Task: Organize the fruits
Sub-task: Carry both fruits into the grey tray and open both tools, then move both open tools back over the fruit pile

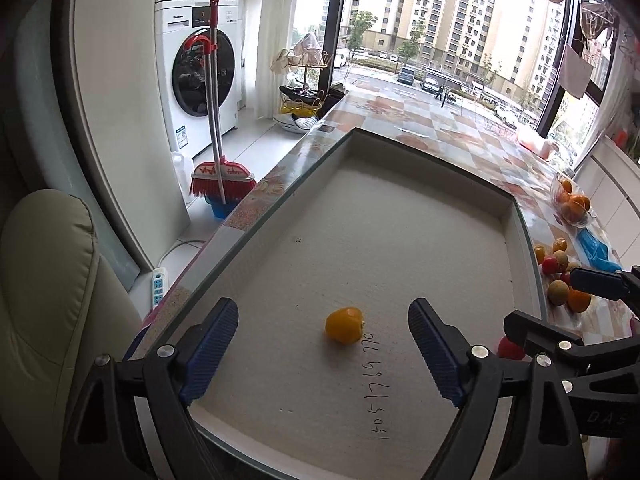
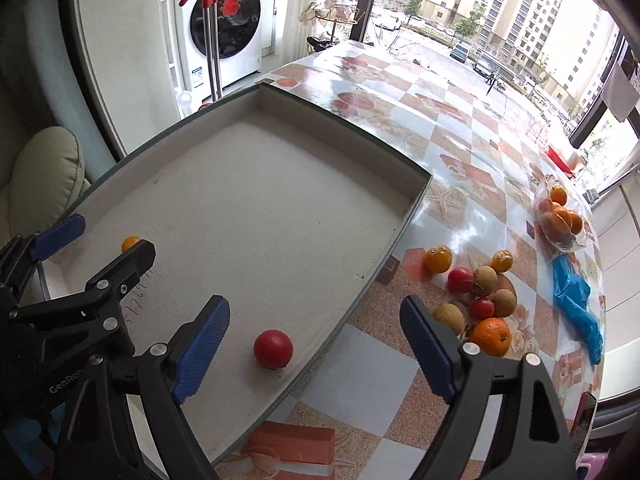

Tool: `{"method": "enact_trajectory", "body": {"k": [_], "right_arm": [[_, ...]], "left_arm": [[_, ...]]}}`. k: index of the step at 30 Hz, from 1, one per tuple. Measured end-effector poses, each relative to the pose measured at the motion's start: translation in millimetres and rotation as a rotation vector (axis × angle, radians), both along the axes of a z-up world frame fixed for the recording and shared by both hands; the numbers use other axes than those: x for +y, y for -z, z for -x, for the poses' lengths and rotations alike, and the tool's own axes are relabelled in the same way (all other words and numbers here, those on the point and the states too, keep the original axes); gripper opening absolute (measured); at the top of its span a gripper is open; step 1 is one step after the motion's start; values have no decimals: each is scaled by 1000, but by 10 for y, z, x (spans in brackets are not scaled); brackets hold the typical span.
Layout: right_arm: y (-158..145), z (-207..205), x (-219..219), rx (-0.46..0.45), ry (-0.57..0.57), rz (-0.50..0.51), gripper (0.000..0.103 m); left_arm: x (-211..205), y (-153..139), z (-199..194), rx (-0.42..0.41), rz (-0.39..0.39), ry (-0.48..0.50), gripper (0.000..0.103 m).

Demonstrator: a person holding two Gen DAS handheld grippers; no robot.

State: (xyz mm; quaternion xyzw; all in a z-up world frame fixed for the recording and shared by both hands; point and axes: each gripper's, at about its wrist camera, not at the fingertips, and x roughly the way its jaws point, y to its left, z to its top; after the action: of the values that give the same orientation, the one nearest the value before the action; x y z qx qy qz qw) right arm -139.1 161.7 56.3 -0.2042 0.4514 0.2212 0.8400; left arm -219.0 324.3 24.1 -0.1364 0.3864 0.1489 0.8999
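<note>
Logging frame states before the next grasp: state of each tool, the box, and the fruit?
left tool: open, empty, over the yellow fruit
right tool: open, empty
shallow box: open-topped, holds two fruits
yellow fruit: in box, free
red tomato: in box, free
loose fruit pile: on table, outside box
bagged oranges: on table, in clear bag

In the left wrist view, the red fruit (image 1: 510,349) near the tray's (image 1: 508,216) right wall is mostly hidden behind the right gripper's black frame. In the right wrist view, the yellow fruit (image 2: 130,243) at the tray's left edge is half covered by the left gripper (image 2: 100,236). The bag of oranges (image 1: 574,204) near the table's (image 2: 460,152) far right edge looks like clear plastic, too small to be sure.
</note>
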Motion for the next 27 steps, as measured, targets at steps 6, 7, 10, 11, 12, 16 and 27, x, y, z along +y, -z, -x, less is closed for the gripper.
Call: {"method": "enact_trajectory", "body": {"k": [6, 7, 10, 11, 12, 16, 27], "right_arm": [[-167, -116, -362, -46, 110, -91, 102], [-168, -143, -436, -41, 126, -99, 103], [-152, -188, -716, -32, 184, -125, 103], [-142, -202, -820, -31, 202, -131, 103], [-129, -207, -922, -30, 218, -136, 103], [-68, -194, -1353, -20, 285, -162, 103], [219, -217, -2532, 47, 479, -176, 103]], "left_arm": [[-285, -111, -61, -1, -59, 79, 88], [-348, -144, -73, -5, -69, 98, 88], [-572, -233, -96, -15, -102, 151, 88], [-644, -256, -106, -19, -106, 171, 88], [-719, -283, -120, -21, -111, 187, 88], [-1040, -361, -200, -13, -143, 250, 88], [-1962, -419, -327, 8, -153, 475, 88]]}}
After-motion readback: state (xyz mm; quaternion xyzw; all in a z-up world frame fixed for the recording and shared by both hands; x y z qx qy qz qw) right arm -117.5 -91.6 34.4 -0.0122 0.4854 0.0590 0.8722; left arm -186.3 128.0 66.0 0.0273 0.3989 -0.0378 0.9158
